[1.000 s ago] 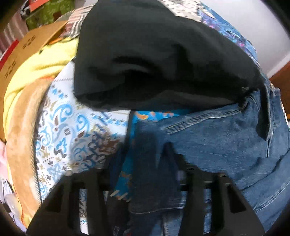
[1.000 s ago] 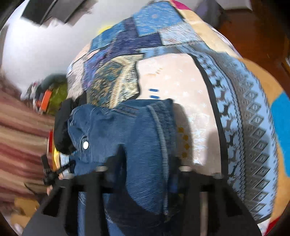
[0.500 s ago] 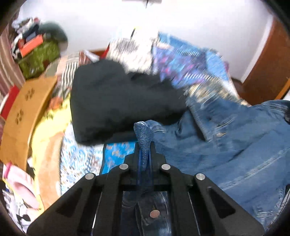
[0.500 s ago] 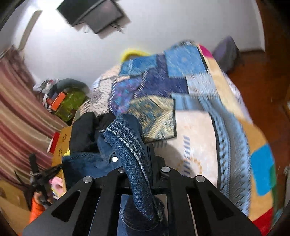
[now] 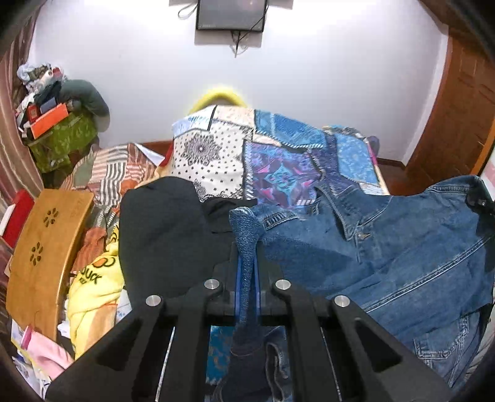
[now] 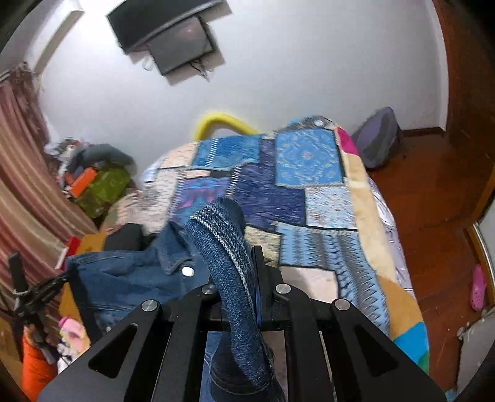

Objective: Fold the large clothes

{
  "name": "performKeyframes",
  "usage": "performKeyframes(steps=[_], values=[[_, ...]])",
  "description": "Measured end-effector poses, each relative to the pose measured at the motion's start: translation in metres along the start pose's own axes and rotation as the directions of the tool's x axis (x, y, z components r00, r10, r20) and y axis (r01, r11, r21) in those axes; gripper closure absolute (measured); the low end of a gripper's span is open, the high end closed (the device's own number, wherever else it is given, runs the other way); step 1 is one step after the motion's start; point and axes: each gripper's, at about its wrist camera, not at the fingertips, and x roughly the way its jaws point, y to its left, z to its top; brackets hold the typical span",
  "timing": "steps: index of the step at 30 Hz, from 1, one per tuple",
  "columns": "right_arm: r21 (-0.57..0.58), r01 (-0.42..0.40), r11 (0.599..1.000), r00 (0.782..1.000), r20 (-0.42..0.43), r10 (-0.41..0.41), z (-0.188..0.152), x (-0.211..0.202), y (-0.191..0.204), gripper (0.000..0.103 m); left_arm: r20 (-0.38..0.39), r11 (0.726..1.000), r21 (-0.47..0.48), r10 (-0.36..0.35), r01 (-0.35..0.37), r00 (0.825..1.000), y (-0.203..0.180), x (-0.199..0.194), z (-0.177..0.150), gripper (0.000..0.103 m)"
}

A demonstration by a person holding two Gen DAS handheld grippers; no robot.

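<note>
A blue denim jacket (image 5: 386, 256) hangs spread between my two grippers above the bed. My left gripper (image 5: 246, 250) is shut on a pinched fold of the denim that sticks up between its fingers. In the right wrist view my right gripper (image 6: 244, 263) is shut on a thick rolled edge of the same denim jacket (image 6: 130, 278), which trails off to the left with a metal button showing. A black garment (image 5: 164, 235) lies on the bed behind the left gripper.
A patchwork quilt (image 6: 309, 191) covers the bed. A wooden lap tray (image 5: 43, 256) and a yellow garment (image 5: 92, 287) lie at the left, with a cluttered green box (image 5: 62, 136) in the corner. A screen (image 5: 230, 14) hangs on the white wall. Wooden floor (image 6: 433, 216) runs along the right.
Both grippers closed on the denim jacket and rose with it off the bed. Both views tilted up, so the wall and the room now show.
</note>
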Motion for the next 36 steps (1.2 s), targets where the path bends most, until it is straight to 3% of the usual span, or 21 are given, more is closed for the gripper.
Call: performKeyframes(steps=[3, 7, 11, 15, 20, 26, 34, 36], values=[[0.009, 0.075, 0.997, 0.996, -0.053, -0.075, -0.003, 0.035, -0.019, 0.096, -0.054, 0.999, -0.018, 0.035, -0.036, 0.998, 0.012, 0.040, 0.000, 0.098], [0.023, 0.183, 0.983, 0.972, -0.151, -0.178, -0.021, 0.084, -0.054, 0.096, -0.121, 0.993, -0.002, 0.115, -0.116, 0.986, 0.028, 0.094, -0.009, 0.098], [0.092, 0.180, 0.979, 0.961, -0.229, -0.155, -0.036, 0.108, -0.088, 0.093, -0.172, 0.994, -0.057, 0.086, -0.097, 0.981, 0.046, 0.123, -0.017, 0.096], [0.102, 0.204, 0.974, 0.960, -0.218, -0.178, -0.040, 0.102, -0.093, 0.086, -0.192, 0.993, -0.014, 0.116, -0.121, 0.975, 0.043, 0.133, -0.021, 0.093], [0.112, 0.219, 0.969, 0.958, -0.214, -0.192, -0.035, 0.080, -0.087, 0.085, -0.182, 0.989, 0.028, 0.151, -0.148, 0.972, 0.034, 0.118, -0.021, 0.093], [0.023, 0.201, 0.979, 0.967, -0.162, -0.195, -0.037, 0.037, -0.063, 0.065, -0.157, 0.986, 0.071, 0.162, -0.152, 0.974, 0.026, 0.078, -0.023, 0.093], [-0.085, 0.211, 0.974, 0.973, -0.077, -0.218, -0.053, -0.028, -0.029, 0.040, -0.151, 0.986, 0.113, 0.140, -0.123, 0.979, 0.017, 0.022, -0.045, 0.073], [-0.097, 0.210, 0.973, 0.973, -0.072, -0.218, -0.061, -0.039, -0.024, 0.039, -0.152, 0.984, 0.131, 0.140, -0.120, 0.978, 0.013, 0.012, -0.054, 0.061]])
